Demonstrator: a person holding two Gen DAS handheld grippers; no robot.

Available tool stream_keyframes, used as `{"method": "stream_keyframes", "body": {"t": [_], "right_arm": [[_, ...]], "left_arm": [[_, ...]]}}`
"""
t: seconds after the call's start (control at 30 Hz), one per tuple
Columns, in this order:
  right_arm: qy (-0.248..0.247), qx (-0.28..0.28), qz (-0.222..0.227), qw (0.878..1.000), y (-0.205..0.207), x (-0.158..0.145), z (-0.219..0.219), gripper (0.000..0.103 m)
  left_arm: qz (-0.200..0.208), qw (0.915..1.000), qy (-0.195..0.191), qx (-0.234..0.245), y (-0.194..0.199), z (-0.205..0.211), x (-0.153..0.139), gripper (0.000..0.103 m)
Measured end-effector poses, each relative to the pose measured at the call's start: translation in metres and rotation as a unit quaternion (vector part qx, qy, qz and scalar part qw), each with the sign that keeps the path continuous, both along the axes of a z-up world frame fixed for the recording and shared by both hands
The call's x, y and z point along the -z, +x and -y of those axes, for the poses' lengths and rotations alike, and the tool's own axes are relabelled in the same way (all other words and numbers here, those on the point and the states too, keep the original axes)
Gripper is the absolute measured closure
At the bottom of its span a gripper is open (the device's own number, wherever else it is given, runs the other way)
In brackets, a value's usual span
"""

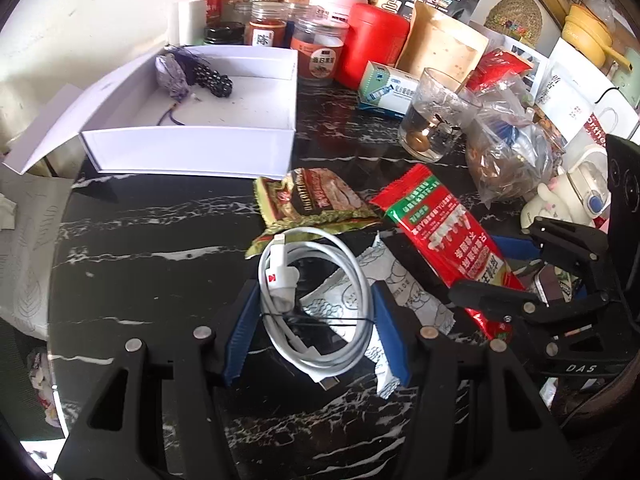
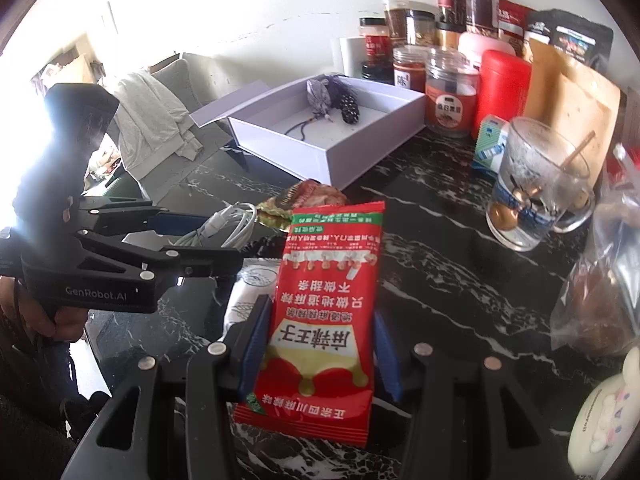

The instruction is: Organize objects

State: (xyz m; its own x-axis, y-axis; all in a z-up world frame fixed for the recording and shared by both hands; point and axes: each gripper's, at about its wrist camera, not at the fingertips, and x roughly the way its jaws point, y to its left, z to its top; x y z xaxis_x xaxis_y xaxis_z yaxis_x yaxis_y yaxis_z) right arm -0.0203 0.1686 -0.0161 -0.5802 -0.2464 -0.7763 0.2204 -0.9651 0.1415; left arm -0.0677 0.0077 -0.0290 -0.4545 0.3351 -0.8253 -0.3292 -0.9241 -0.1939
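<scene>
My left gripper stands open around a coiled white cable that lies on the black marble table; the cable also shows in the right wrist view. My right gripper has its blue pads on both sides of a red snack packet, which also shows in the left wrist view. A white open box at the back holds a purple pouch and a dark beaded item. A green-gold snack packet and a white patterned sachet lie by the cable.
Jars, a red canister, a paper bag and a small carton line the back. A glass mug, a plastic bag and a white toy stand at right. A chair with cloth is left.
</scene>
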Motion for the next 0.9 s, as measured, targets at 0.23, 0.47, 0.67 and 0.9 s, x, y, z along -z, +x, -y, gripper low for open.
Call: {"method": "stream_keyframes", "body": {"t": [0.23, 0.47, 0.67, 0.9], "right_arm": [[0.002, -0.027, -0.015, 1.0, 0.005, -0.013, 0.017, 0.054], [0.005, -0.057, -0.029, 0.998, 0.014, -0.023, 0.038, 0.054], [0.006, -0.081, -0.043, 0.996, 0.019, -0.035, 0.055, 0.054], [0.009, -0.109, -0.057, 0.992, 0.016, -0.048, 0.073, 0.054]], "left_arm": [[-0.021, 0.9993, -0.024, -0.02, 0.022, 0.018, -0.021, 0.049], [-0.038, 0.9977, -0.037, -0.042, 0.044, 0.034, -0.038, 0.049], [-0.053, 0.9953, -0.049, -0.065, 0.058, 0.05, -0.054, 0.049], [-0.067, 0.9929, -0.06, -0.077, 0.063, 0.064, -0.073, 0.049]]}}
